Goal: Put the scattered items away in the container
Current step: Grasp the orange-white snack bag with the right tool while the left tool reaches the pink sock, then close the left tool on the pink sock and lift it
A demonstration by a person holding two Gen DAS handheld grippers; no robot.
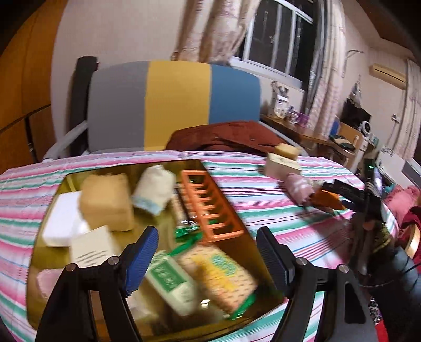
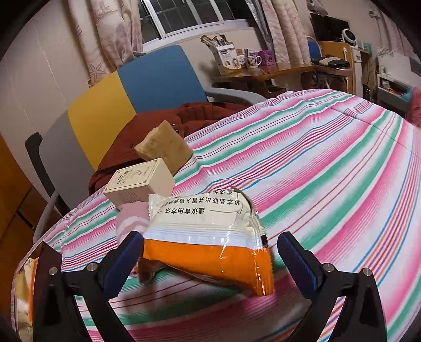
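Before you lies a striped pink, green and white quilt (image 2: pixel 329 157). On it rest a gold-walled container (image 1: pixel 47 210), a cream cardboard box (image 2: pixel 139 184), a tan sponge block (image 2: pixel 164 147) and an orange-and-white foil packet (image 2: pixel 208 236).

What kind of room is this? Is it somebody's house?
Probably a home bedroom. A striped quilt covers what looks like a bed, curtains hang beside the window, and a wooden desk holds mugs and boxes.

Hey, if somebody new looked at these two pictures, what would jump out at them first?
Probably the orange and white snack packet, lying on the striped bedcover between the open fingers of the right gripper. Next, the gold container under the open left gripper, already crowded with an orange rack, a tan sponge and small boxes. Behind both stands a chair striped grey, yellow and blue.
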